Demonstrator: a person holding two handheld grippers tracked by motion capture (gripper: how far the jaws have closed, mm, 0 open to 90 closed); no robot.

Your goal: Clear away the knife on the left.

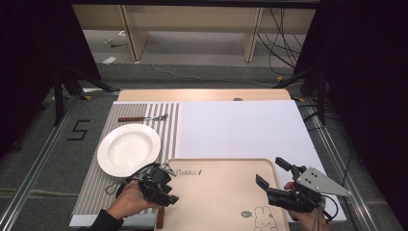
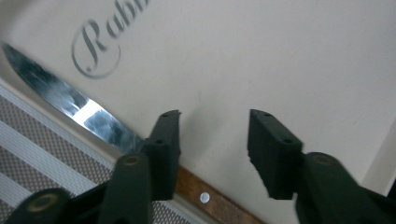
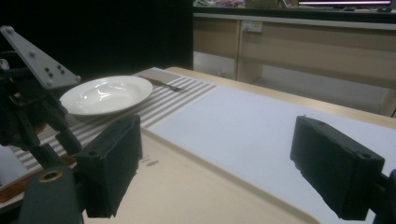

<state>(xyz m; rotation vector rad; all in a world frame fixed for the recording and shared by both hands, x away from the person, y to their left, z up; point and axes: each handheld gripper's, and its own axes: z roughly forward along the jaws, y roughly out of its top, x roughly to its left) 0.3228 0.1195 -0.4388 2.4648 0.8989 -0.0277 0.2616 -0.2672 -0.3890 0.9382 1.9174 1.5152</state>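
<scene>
Currently the left gripper (image 1: 166, 185), low left of centre in the high view, has its jaws parted about halfway with nothing between them. Knife (image 2: 93, 116) lies just under its left jaw, along the tray (image 1: 221, 192) edge, blade toward upper left, wooden handle toward the bottom. Right gripper (image 1: 272, 175), lower right over the tray, jaws wide, holding nothing. Plate (image 1: 129, 149) sits left of the tray.

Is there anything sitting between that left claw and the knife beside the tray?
Nothing visible does. The left gripper hangs open right over the knife, which lies along the left edge of the beige tray beside the striped placemat. The jaws hold nothing, and the gap down to the knife looks clear.
</scene>
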